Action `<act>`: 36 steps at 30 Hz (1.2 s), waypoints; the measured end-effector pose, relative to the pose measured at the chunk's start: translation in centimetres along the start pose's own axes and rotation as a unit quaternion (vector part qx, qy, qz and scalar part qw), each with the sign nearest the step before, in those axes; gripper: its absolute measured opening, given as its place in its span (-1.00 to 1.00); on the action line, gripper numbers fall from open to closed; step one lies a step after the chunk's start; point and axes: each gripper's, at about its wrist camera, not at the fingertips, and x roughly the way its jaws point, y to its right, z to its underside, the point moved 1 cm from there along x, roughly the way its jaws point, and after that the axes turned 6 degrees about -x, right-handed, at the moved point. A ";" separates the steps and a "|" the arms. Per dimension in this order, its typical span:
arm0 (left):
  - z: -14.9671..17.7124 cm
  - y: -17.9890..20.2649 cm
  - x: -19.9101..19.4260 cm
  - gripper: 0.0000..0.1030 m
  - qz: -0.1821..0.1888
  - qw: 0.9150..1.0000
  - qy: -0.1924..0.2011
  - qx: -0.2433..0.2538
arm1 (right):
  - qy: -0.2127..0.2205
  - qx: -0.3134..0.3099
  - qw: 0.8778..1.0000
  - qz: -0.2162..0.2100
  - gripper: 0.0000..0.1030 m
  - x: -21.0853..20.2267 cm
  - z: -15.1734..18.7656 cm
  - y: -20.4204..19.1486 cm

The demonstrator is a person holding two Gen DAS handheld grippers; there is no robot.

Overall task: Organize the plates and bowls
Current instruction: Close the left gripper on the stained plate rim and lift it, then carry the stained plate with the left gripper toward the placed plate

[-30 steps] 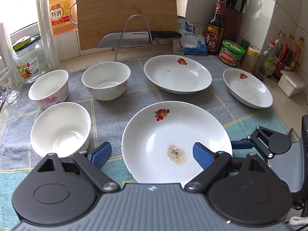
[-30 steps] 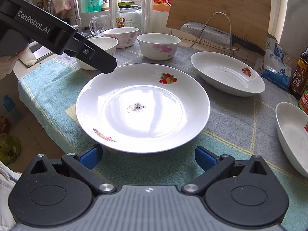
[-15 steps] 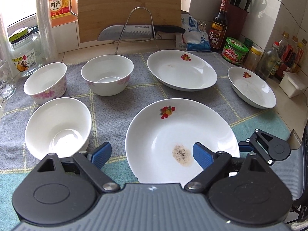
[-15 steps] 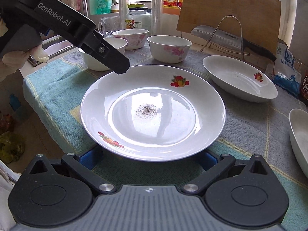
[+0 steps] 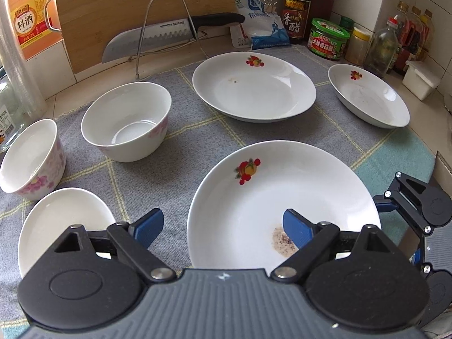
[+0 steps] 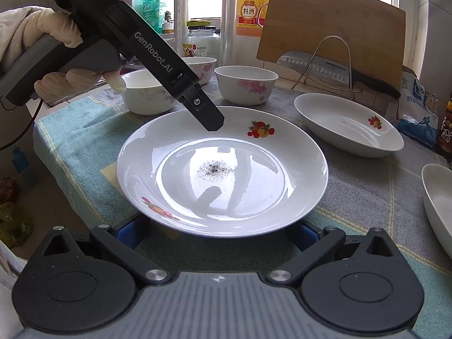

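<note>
A tiled counter [image 5: 70, 96] carries a grey-and-teal checked cloth [image 5: 180, 155]. On the cloth: a speckled plate [image 5: 282, 197] at 5 o'clock, two more plates at 12 [image 5: 254, 87] and 2 [image 5: 370, 96], three bowls at 7 [image 5: 56, 220], 9 [image 5: 28, 158] and 10 [image 5: 127, 118]. Behind the cloth, on bare counter, stand a wire rack [image 5: 166, 28] and a salt bag [image 5: 260, 25].

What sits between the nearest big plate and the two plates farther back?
Only bare checked cloth separates the near plate from the middle plate and the right plate; the left wrist view shows it.
</note>
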 end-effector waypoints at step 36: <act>-3.8 -0.8 4.9 0.32 0.082 0.984 -0.147 0.058 | -0.011 -0.022 1.000 0.007 1.00 -0.1 -0.5 0.2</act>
